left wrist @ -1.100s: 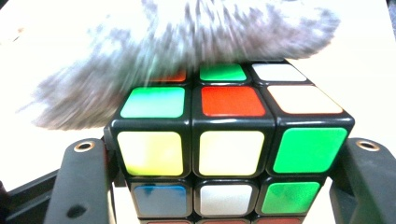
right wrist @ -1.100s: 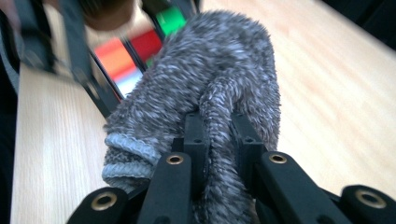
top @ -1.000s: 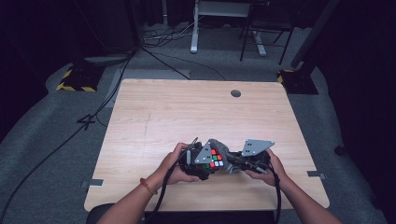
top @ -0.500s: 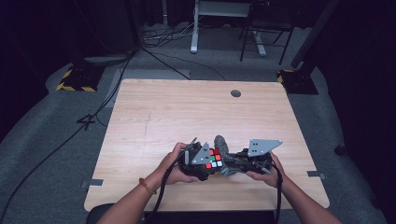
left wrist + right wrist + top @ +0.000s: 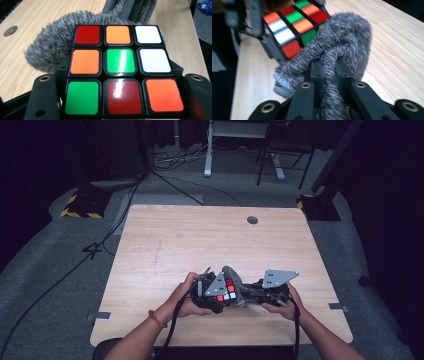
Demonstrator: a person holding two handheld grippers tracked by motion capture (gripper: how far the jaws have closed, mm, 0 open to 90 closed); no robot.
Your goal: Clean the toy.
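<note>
While your hands have barely shifted since the earlier frames, your left gripper point(image 5: 216, 295) still clamps the puzzle cube point(image 5: 226, 290) and your right gripper point(image 5: 255, 295) still pinches the grey fuzzy sock point(image 5: 235, 280), both low over the table point(image 5: 165, 245) near its front edge. Your left gripper view shows the cube's point(image 5: 120, 70) nine stickers, green at centre, with the sock point(image 5: 50, 50) behind it. Your right gripper view shows the jaws pressed on the sock's point(image 5: 342, 47) bunched fabric, its length running from the jaws toward the cube point(image 5: 294, 22).
</note>
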